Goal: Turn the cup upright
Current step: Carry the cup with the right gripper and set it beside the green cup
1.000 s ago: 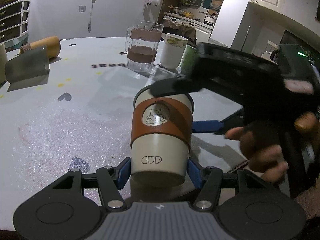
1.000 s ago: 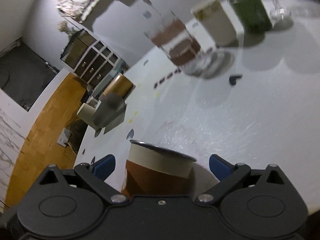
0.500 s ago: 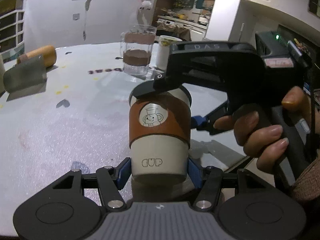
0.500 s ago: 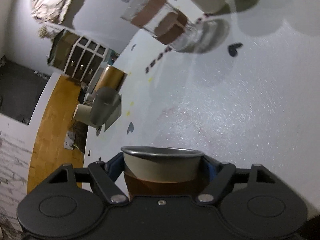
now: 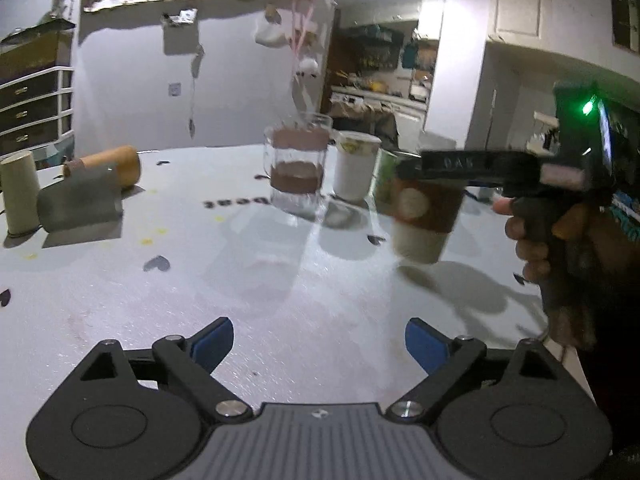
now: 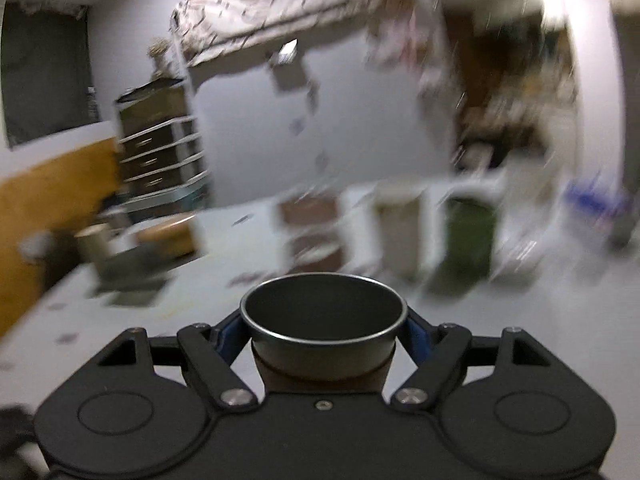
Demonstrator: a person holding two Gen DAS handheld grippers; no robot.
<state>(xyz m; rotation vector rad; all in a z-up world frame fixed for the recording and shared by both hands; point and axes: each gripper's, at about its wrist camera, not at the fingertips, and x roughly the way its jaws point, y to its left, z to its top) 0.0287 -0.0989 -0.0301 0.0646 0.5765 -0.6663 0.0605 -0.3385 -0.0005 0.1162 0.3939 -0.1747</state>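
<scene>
The cup [image 5: 424, 216] is cream with a brown sleeve. It hangs upright just above the white table [image 5: 280, 280], held near its rim by my right gripper [image 5: 432, 168] at the right of the left wrist view. In the right wrist view the cup's dark open mouth [image 6: 324, 312] sits between the blue pads, and my right gripper [image 6: 324, 332] is shut on it. My left gripper [image 5: 318, 340] is open and empty, low over the near part of the table, well short of the cup.
Behind the cup stand a glass mug [image 5: 298, 168] with brown bands, a white cup [image 5: 354, 168] and a green cup [image 5: 384, 176]. At the far left a grey cup [image 5: 80, 204] and a tan cup [image 5: 116, 166] lie on their sides beside an upright cream cup [image 5: 18, 192].
My left gripper let go of the cup and drew back, jaws now open. My right gripper closed on the cup's rim and carried it away to the right, swinging level.
</scene>
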